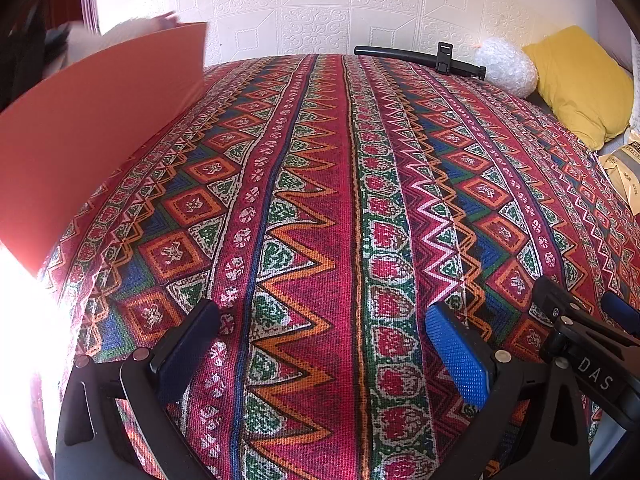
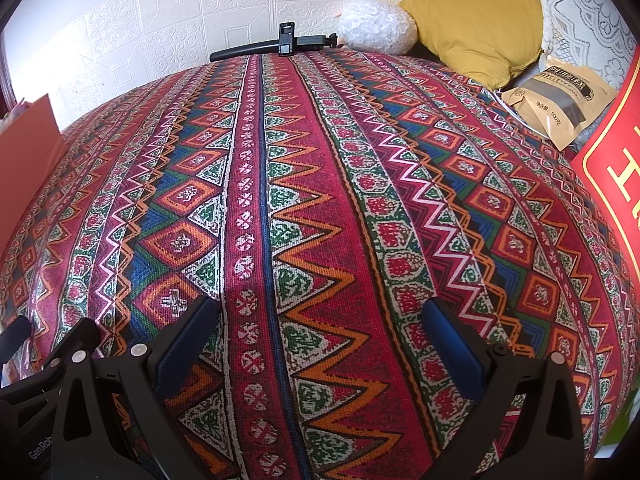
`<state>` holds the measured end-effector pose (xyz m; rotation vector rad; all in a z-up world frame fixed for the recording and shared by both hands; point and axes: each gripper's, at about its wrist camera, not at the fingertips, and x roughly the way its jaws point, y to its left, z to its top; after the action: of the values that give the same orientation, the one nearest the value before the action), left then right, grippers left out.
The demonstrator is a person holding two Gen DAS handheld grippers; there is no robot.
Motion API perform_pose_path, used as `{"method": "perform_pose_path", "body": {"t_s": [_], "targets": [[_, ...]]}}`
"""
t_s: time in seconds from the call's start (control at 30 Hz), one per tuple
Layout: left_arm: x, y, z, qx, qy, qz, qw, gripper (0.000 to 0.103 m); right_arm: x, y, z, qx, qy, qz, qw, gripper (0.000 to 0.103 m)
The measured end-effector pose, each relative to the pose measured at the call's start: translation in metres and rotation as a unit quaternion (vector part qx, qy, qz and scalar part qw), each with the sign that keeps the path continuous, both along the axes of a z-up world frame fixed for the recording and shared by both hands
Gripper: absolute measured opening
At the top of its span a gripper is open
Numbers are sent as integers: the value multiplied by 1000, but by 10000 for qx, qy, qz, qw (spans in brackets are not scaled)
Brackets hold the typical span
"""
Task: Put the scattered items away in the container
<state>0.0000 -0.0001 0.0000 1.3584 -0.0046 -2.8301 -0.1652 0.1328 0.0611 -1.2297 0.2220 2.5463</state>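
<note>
A patterned red cloth (image 1: pixel 312 200) (image 2: pixel 312 200) covers the table below both grippers. My left gripper (image 1: pixel 320 320) is open above it, nothing between its fingers. My right gripper (image 2: pixel 320 316) is open too, with only cloth beneath. An orange box (image 1: pixel 88 120) stands at the left edge; a corner of it is visible as the orange box (image 2: pixel 28 140) in the right wrist view. A red box with gold lettering (image 2: pixel 612 160) stands at the right edge. A tan paper pouch (image 2: pixel 560 100) lies at the far right, and appears as the pouch (image 1: pixel 624 168) in the left wrist view.
At the cloth's far edge lies a black stick with a clamp (image 1: pixel 424 58) (image 2: pixel 276 46). Beside it are a bubble-wrap bundle (image 1: pixel 506 66) (image 2: pixel 376 26) and a yellow cushion (image 1: pixel 580 80) (image 2: pixel 472 20). A white embossed wall (image 1: pixel 320 8) stands behind. The other gripper's tool (image 1: pixel 584 340) shows at lower right.
</note>
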Motion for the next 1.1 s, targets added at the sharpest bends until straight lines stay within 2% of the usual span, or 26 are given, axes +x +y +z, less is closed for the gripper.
{"method": "perform_pose_path", "body": {"t_s": [1.1], "targets": [[2, 6, -1, -39, -10, -3, 10000, 103, 0, -2, -3, 27, -37, -7, 10000, 102]]}}
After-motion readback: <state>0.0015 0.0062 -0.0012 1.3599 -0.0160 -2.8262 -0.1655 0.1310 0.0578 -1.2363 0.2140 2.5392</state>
